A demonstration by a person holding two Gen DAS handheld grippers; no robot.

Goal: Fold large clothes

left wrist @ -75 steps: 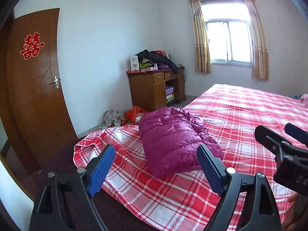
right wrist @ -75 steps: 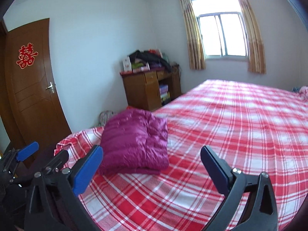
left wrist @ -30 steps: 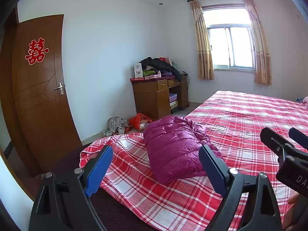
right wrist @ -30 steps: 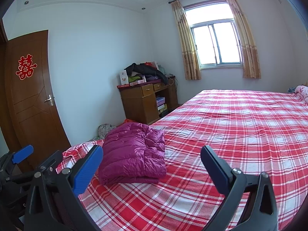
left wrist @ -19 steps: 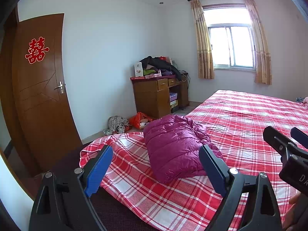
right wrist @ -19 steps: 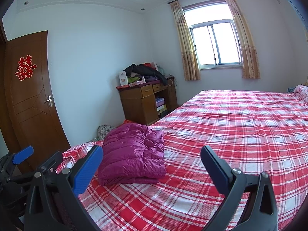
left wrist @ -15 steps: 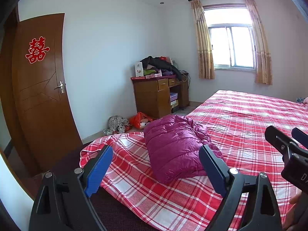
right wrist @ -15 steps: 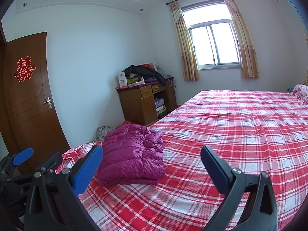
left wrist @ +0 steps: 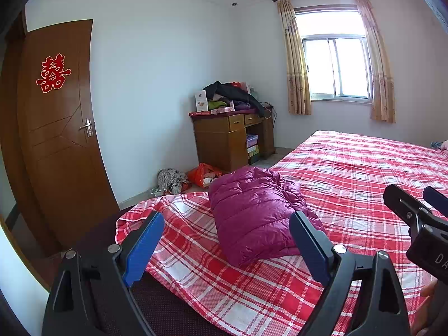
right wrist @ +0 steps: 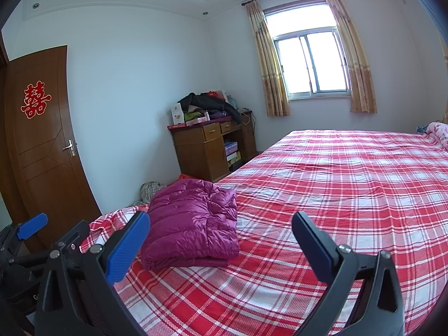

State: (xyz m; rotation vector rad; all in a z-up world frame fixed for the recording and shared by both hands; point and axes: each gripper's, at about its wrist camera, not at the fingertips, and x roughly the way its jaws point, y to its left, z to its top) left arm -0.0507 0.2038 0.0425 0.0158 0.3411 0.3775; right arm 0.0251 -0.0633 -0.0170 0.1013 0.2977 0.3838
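A magenta puffer jacket (left wrist: 252,210) lies folded into a compact bundle near the corner of a bed with a red plaid sheet (left wrist: 350,173). It also shows in the right wrist view (right wrist: 193,221). My left gripper (left wrist: 226,240) is open and empty, held back from the bed's near edge, with the jacket beyond its fingers. My right gripper (right wrist: 221,240) is open and empty, to the right of the jacket and short of it. The right gripper's tips show at the right edge of the left wrist view (left wrist: 414,201).
A wooden desk (left wrist: 232,137) piled with clothes and boxes stands against the far wall. Bags and cloth (left wrist: 190,177) lie on the floor by it. A brown door (left wrist: 56,140) is at the left. A curtained window (left wrist: 336,67) is behind the bed.
Both grippers have drawn back and tilted up, so the jacket sits lower and farther in both views. The jacket has not moved. Both grippers stayed open.
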